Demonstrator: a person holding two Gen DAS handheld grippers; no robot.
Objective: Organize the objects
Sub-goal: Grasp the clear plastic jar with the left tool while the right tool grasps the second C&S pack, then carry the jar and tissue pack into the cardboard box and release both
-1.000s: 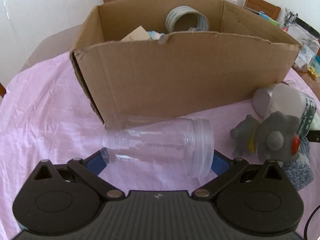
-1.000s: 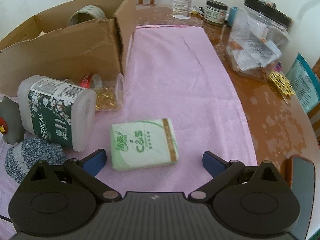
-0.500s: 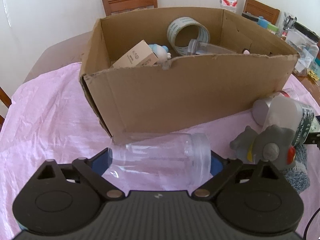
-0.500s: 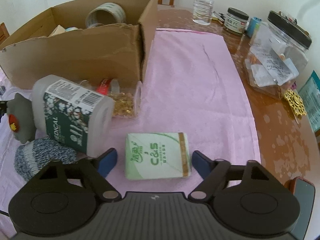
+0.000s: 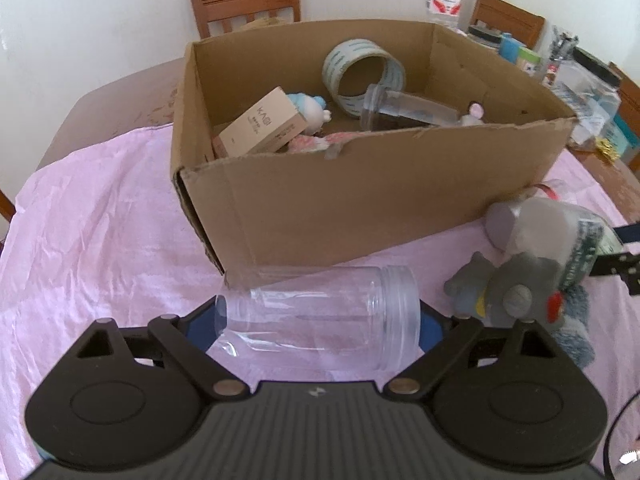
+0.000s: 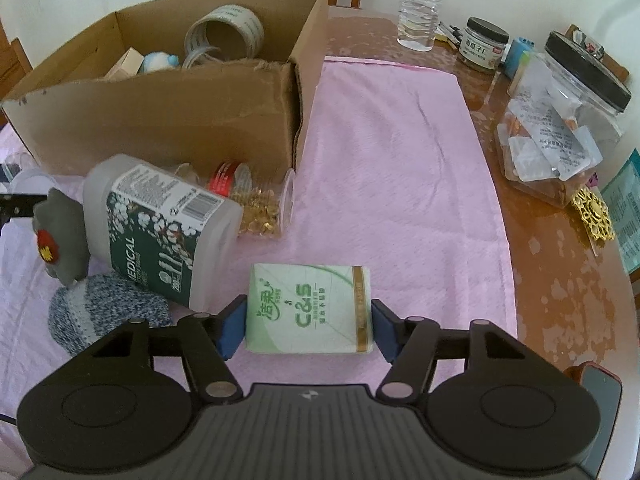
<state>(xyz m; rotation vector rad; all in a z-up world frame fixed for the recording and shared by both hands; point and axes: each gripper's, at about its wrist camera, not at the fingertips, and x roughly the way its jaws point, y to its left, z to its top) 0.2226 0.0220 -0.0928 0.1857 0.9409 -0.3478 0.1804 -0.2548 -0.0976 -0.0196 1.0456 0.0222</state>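
Phone (image 6: 600,404) — cut off at frame edge.

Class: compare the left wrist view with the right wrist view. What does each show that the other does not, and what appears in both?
Only the left wrist view shows the left gripper holding the clear jar by its ends. Only the right wrist view shows the right gripper, whose jaws have just been closing, clamped on the green tissue pack, and the black-lidded jar. Both show the cardboard box, its tape roll, the white medical bottle and the grey plush toy.
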